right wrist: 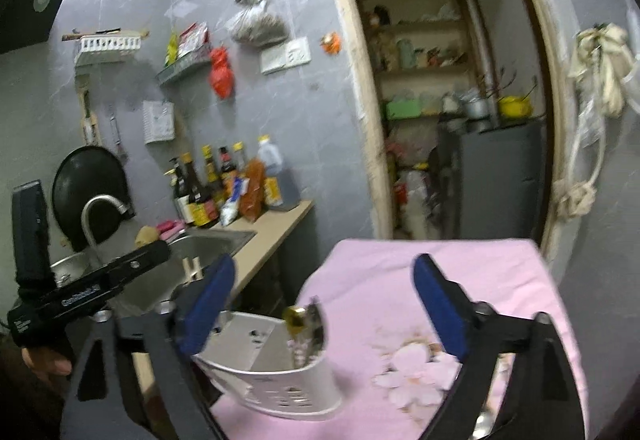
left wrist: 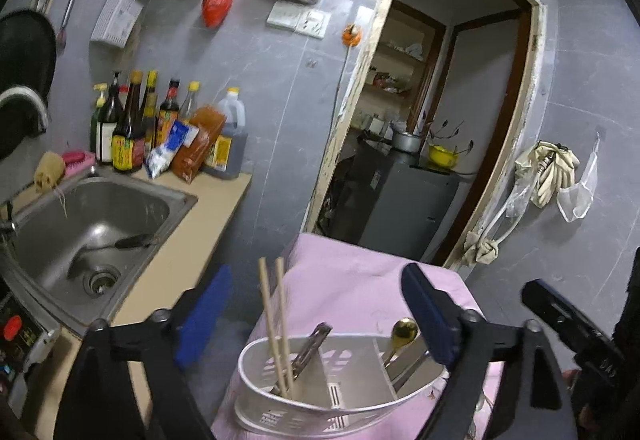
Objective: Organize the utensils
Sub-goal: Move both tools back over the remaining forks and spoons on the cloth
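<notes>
A white slotted utensil holder [left wrist: 320, 392] stands on the pink cloth [left wrist: 352, 280]. Its left compartment holds two wooden chopsticks [left wrist: 276, 320] and a metal utensil [left wrist: 312, 344]. Its right compartment holds a gold spoon [left wrist: 402, 336] and other metal utensils. My left gripper [left wrist: 316, 316] is open and empty above the holder. My right gripper [right wrist: 328, 304] is open and empty above the holder [right wrist: 276, 372], where the gold spoon [right wrist: 294, 316] shows. A dark utensil [left wrist: 128, 242] lies in the sink [left wrist: 92, 228].
Sauce bottles [left wrist: 160, 124] and packets stand on the beige counter [left wrist: 208, 208] behind the sink. A tap [right wrist: 102, 212] and a black pan [right wrist: 88, 180] are at the left. A doorway [left wrist: 432, 120] opens behind the pink-covered table. Bags hang on the grey wall.
</notes>
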`<act>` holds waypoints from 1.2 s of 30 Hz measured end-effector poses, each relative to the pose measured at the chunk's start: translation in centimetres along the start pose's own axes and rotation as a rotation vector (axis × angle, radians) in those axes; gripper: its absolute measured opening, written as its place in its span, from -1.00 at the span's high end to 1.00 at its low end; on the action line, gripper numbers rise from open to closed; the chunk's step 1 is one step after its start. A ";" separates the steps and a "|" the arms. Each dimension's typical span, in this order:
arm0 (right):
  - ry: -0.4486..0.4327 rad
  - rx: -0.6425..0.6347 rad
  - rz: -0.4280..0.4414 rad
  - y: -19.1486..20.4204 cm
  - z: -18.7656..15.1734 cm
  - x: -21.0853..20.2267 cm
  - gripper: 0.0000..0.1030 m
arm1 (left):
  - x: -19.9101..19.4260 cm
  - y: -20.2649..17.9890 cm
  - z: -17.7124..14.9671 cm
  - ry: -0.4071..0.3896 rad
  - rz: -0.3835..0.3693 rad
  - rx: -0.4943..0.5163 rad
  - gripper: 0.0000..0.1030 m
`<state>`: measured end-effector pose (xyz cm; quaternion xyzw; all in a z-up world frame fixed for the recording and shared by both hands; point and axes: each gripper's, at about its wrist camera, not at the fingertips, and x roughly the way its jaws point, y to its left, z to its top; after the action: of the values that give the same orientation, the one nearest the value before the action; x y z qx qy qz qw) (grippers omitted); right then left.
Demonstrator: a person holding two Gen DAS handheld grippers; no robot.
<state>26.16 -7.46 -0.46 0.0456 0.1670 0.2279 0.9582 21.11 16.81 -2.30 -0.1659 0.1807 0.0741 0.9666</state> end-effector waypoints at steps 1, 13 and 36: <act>-0.008 -0.001 -0.014 -0.3 0.3 -0.4 -0.88 | -0.3 -0.7 0.1 -0.016 0.005 0.014 -0.83; -0.043 -0.008 -0.182 -7.6 1.8 -4.9 -0.95 | -1.1 -8.8 -1.1 -0.099 -0.042 0.147 -0.96; 0.181 0.105 -0.268 -22.3 -5.9 -3.0 -0.95 | 2.9 -20.5 -11.0 0.084 -0.143 0.237 -0.96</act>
<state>31.05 -28.66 -8.73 0.0520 0.2690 0.0923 0.9573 24.43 -5.94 -7.00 -0.0661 0.2162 -0.0240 0.9738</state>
